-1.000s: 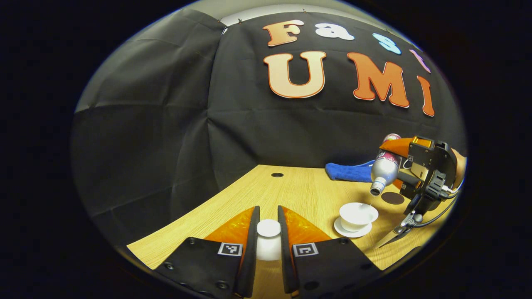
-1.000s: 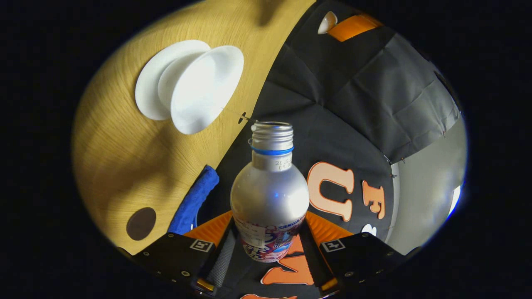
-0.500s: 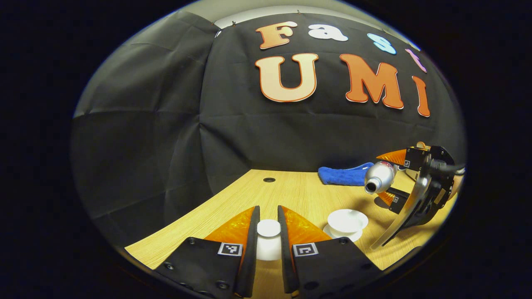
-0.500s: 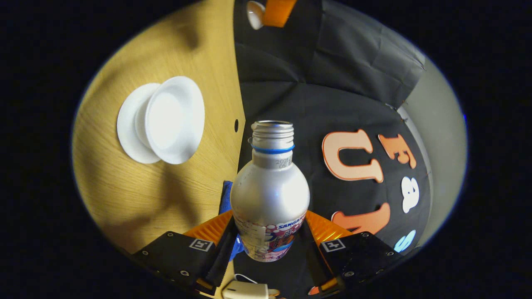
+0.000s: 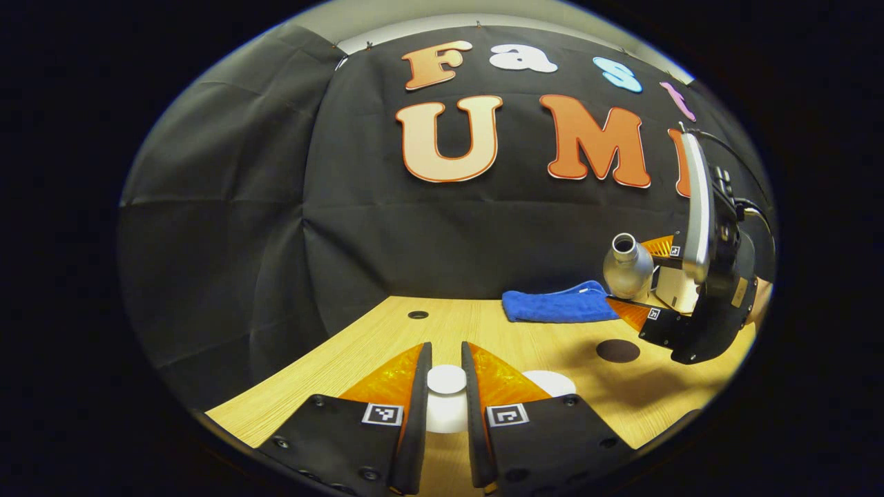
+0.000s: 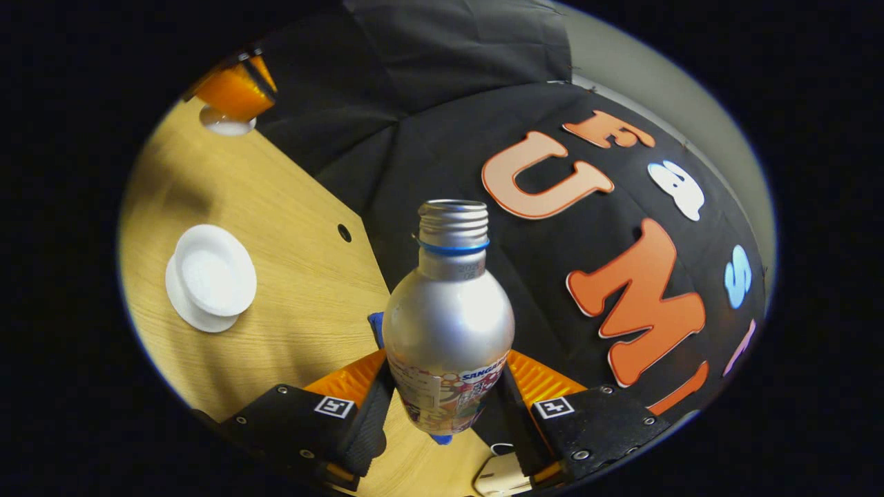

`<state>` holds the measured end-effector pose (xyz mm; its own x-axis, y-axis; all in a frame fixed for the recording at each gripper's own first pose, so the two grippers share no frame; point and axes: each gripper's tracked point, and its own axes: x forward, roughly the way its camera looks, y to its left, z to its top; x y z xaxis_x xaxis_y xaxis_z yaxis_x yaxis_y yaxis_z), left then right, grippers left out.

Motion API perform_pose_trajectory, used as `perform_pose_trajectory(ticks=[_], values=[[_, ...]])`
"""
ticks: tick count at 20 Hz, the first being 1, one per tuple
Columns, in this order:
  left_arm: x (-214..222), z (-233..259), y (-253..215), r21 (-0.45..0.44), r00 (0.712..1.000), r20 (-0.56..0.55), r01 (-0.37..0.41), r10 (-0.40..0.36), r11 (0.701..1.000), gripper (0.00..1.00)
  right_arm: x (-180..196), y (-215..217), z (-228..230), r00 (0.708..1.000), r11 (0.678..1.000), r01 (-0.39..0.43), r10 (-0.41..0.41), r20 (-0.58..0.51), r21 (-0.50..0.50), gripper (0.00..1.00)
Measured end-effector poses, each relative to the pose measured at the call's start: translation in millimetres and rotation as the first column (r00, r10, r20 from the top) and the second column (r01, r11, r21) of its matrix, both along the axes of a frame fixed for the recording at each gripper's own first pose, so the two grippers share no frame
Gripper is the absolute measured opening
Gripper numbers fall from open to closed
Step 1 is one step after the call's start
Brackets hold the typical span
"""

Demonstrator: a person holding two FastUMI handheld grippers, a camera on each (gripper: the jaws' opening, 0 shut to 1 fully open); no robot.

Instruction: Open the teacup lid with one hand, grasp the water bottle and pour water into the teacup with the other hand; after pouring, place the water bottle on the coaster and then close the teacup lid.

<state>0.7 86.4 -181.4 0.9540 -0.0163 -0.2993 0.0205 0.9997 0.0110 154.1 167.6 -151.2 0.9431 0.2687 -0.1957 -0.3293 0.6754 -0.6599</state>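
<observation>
Both grippers loaded — my right gripper clamps the water bottle mouth-up; coaster lies just below it; left gripper pinches the lid.

We see left gripper low, level, fingers clamped on teacup lid. Right gripper, at 3 o'clock in left gripper view, clamps water bottle, mouth tilted toward 12.

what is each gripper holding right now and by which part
The left gripper holds the teacup lid by its knob. The right gripper holds the water bottle by its lower body, fingers on either side.
</observation>
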Motion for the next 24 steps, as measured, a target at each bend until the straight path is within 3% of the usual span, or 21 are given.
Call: perform_pose_trajectory(ticks=[6,9,15,17,24], values=[[10.9,-1.6,-24.4,-0.013,0.999,0.001,0.034,-0.034,0.999,0.3,13.0,-28.7,-16.7,0.987,0.97,0.097,-0.065,-0.143,0.223,0.8],[14.1,-5.8,-34.8,-0.022,0.999,-0.006,0.048,-0.048,0.999,0.3,11.3,-27.4,-32.3,0.965,0.922,0.15,-0.058,-0.256,0.357,0.8],[22.6,-8.3,-50.4,-0.04,0.998,-0.012,0.068,-0.069,0.997,0.3,16.5,-43.5,-64.5,0.906,0.812,0.275,-0.038,-0.422,0.516,0.8],[25.3,-11.9,-56.3,-0.046,0.997,-0.019,0.074,-0.075,0.996,0.3,18.9,-42.4,-73.3,0.888,0.786,0.304,-0.029,-0.459,0.539,0.8],[33.1,-23.2,-68.8,-0.057,0.995,-0.043,0.092,-0.094,0.994,0.3,12.8,-40.1,-111.8,0.824,0.738,0.389,-0.012,-0.566,0.551,0.8]])
